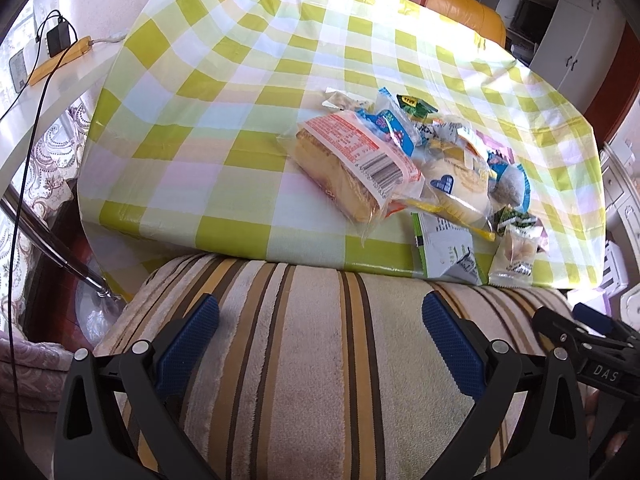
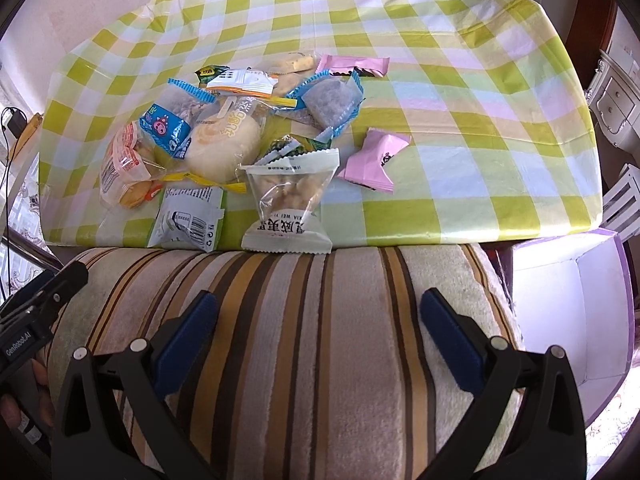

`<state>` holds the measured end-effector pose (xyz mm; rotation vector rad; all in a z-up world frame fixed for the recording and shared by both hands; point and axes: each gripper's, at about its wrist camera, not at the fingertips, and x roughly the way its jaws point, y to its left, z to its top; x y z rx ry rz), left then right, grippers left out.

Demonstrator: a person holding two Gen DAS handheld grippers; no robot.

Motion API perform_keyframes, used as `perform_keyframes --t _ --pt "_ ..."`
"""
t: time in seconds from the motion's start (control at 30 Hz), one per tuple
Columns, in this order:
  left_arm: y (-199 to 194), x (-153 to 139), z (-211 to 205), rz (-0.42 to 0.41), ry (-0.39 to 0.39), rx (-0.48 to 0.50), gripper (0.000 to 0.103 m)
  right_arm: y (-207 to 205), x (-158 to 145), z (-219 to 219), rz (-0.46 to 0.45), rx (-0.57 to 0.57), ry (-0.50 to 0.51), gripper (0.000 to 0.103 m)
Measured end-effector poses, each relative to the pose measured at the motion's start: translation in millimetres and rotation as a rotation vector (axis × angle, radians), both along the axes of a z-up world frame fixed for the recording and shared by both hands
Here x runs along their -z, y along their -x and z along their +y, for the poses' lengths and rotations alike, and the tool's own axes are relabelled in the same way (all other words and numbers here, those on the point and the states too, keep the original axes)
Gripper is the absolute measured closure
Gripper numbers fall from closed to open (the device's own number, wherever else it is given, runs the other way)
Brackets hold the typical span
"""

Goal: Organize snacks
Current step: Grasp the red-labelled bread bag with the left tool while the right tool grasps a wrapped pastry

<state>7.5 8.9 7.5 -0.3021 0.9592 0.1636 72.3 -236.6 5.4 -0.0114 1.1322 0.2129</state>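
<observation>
Table: a tablecloth point(image 2: 460, 92) in green, yellow and white checks covers it, crinkled and glossy in the light.
Near edge: a striped cushion point(image 2: 320, 340) in cream, brown and mustard lies below both pairs of tongs.
Room, left: a shelf with a yellow power strip point(image 1: 60, 60) and a black cable.
Room, right: white cabinets point(image 1: 576, 36), and beside the table a box point(image 2: 568, 312) with a white inside and purple rim.
Snacks: a loose pile point(image 2: 224, 136) on the table close to its near edge. From left: a cake slice point(image 2: 124, 164) in clear wrap, a round bun point(image 2: 224, 144), a clear packet of crackers point(image 2: 290, 200), then two pink packets point(image 2: 376, 160) lying a little apart.
Hard to read: small wrappers at the back of the pile overlap; print too small to tell.
Left tongs point(image 1: 320, 340): spread wide, empty, above the cushion.
Right tongs point(image 2: 320, 332): spread wide, empty, above the cushion.
</observation>
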Motion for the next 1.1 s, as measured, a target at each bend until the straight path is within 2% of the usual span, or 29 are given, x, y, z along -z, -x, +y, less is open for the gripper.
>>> perform_keyframes --t 0.13,0.23,0.43,0.63,0.77,0.8,0.83,0.87,0.9,1.03,1.1 --pt "-12.9 -5.3 5.1 -0.033 0.038 -0.022 0.005 -15.8 1.6 -14.0 0.009 0.069 -0.136 0.001" --pt "-27.0 -9.3 5.2 -0.053 0.051 -0.02 0.005 -27.8 5.3 -19.4 0.029 0.123 -0.169 0.001" --pt "-64.1 -10.0 19.6 -0.057 0.143 -0.079 0.005 -45.1 3.8 3.0 -0.01 0.059 -0.082 0.001" --pt "-100.8 0.7 23.1 -0.015 0.204 -0.102 0.005 -55.2 9.7 30.0 -0.043 0.026 0.072 0.003" --pt "-116.4 6.6 14.0 0.024 0.191 -0.076 0.006 -60.6 19.4 34.1 -0.016 0.034 0.101 0.018" --pt "-118.9 8.0 12.1 0.032 0.187 -0.072 0.01 -62.1 22.4 34.0 -0.005 0.036 0.099 0.02" --pt "-121.7 10.6 10.6 0.044 0.183 -0.071 0.014 -63.5 25.6 34.3 0.008 0.034 0.096 0.027" --pt "-123.9 14.3 10.5 0.06 0.182 -0.074 0.025 -64.6 28.7 35.2 0.023 0.029 0.094 0.041" --pt "-125.0 18.7 11.5 0.079 0.181 -0.084 0.033 -64.9 30.1 35.6 0.025 0.027 0.097 0.047" --pt "-123.4 25.1 11.7 0.081 0.183 -0.084 0.04 -61.7 28.8 37.4 0.011 0.017 0.096 0.058" --pt "-121.1 23.6 11.1 0.074 0.172 -0.09 0.051 -59.4 28.2 36.2 0.009 0.017 0.091 0.062"
